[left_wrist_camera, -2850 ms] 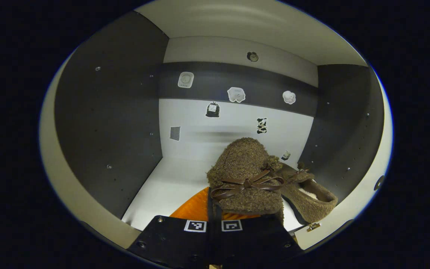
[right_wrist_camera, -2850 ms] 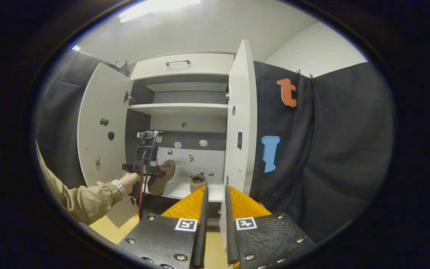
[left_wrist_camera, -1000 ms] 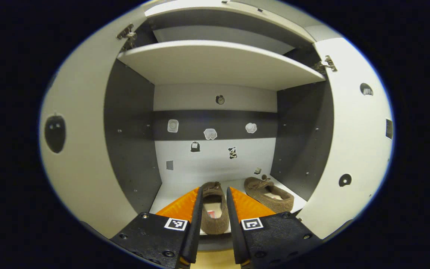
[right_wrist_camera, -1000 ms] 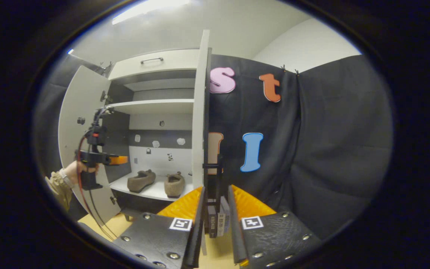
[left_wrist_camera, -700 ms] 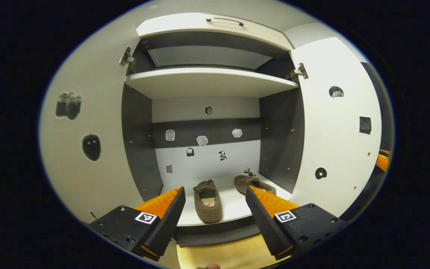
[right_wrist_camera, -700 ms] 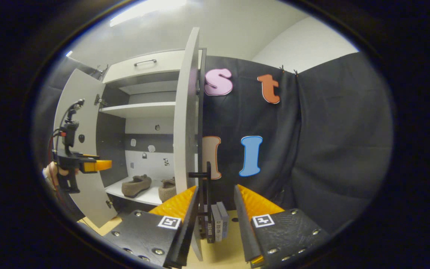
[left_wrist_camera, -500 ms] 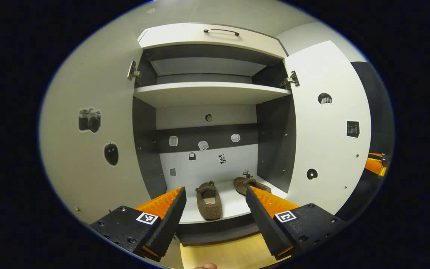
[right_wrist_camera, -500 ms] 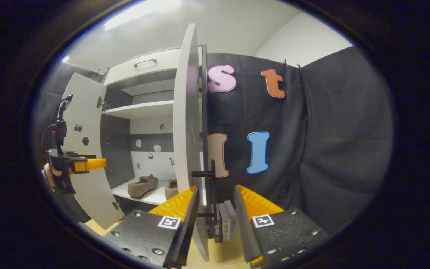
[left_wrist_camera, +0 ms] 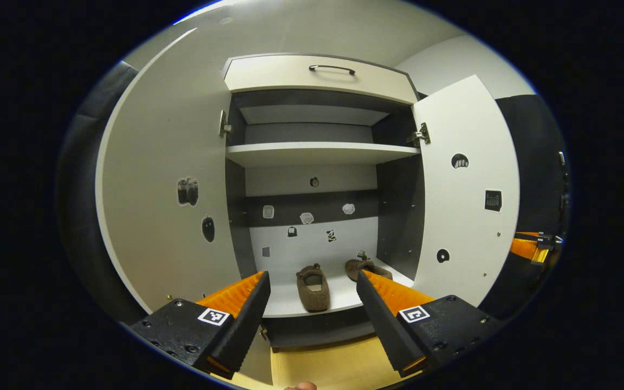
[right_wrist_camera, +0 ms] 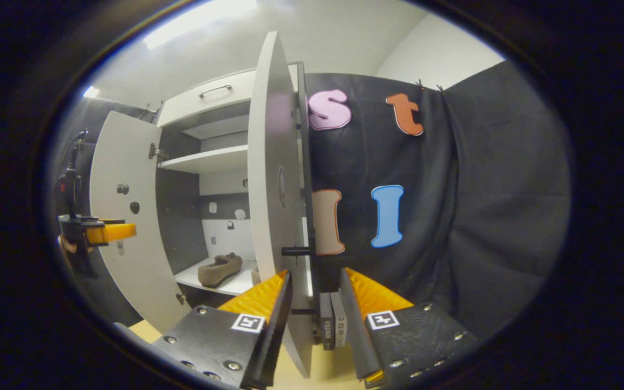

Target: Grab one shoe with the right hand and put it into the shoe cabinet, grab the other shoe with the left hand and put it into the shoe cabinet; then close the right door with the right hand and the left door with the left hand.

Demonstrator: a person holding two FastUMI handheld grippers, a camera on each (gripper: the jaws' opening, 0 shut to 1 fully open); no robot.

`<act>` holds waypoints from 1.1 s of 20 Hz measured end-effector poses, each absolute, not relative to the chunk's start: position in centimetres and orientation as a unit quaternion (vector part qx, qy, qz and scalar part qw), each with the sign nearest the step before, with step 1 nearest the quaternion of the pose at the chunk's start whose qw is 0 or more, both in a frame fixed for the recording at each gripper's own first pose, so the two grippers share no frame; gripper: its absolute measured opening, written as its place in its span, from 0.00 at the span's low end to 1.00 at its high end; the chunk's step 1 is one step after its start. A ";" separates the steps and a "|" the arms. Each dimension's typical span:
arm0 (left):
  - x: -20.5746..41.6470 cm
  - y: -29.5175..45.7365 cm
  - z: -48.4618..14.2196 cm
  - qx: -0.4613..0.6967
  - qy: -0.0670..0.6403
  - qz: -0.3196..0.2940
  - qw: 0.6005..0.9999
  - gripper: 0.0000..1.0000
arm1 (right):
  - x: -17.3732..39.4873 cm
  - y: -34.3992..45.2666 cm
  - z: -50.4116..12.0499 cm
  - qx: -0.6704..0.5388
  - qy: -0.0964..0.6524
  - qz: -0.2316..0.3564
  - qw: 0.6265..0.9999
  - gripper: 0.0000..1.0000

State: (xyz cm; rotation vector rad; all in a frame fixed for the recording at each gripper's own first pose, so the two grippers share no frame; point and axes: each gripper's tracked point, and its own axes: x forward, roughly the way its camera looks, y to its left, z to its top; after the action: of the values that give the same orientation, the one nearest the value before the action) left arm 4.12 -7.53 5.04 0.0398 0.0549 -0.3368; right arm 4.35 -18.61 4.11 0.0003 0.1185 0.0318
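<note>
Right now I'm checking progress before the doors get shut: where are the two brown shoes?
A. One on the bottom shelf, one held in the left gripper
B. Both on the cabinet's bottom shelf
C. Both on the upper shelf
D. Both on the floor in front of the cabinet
B: in the left gripper view, both shoes rest on the bottom shelf, and the left gripper has open, empty jaws.

I see two shoes [left_wrist_camera: 313, 280] of rough, fuzzy brown cloth on the shoe cabinet's [left_wrist_camera: 317, 76] smooth, matt white lower shelf [left_wrist_camera: 339, 295]. The doors [left_wrist_camera: 466, 189] are flat, matt white board with small stickers, hung on shiny metal hinges [left_wrist_camera: 419, 135]. The drawer handle [left_wrist_camera: 332, 68] looks like dark metal. The side walls [left_wrist_camera: 396, 211] inside are matt dark grey. The floor [left_wrist_camera: 325, 368] is pale smooth wood. My left gripper's [left_wrist_camera: 312, 303] body is matt, finely textured plastic with ridged pads [left_wrist_camera: 236, 290].
</note>
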 end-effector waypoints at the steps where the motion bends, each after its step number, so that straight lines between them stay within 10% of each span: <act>1: 3.9 -7.3 5.1 0.018 0.028 -0.167 0.985 1.00 | 4.4 -18.2 4.1 -0.002 0.061 0.019 0.998 0.54; 22: 2.4 -4.7 4.8 0.000 0.043 -0.142 0.989 0.98 | 7.1 -7.2 2.8 0.021 0.079 0.160 0.984 0.54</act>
State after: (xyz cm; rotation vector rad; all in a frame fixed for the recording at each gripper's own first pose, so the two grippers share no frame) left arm 2.36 -4.73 4.78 -0.0008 0.0860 -0.2845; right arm 7.13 -7.19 2.76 0.0418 0.1598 0.3208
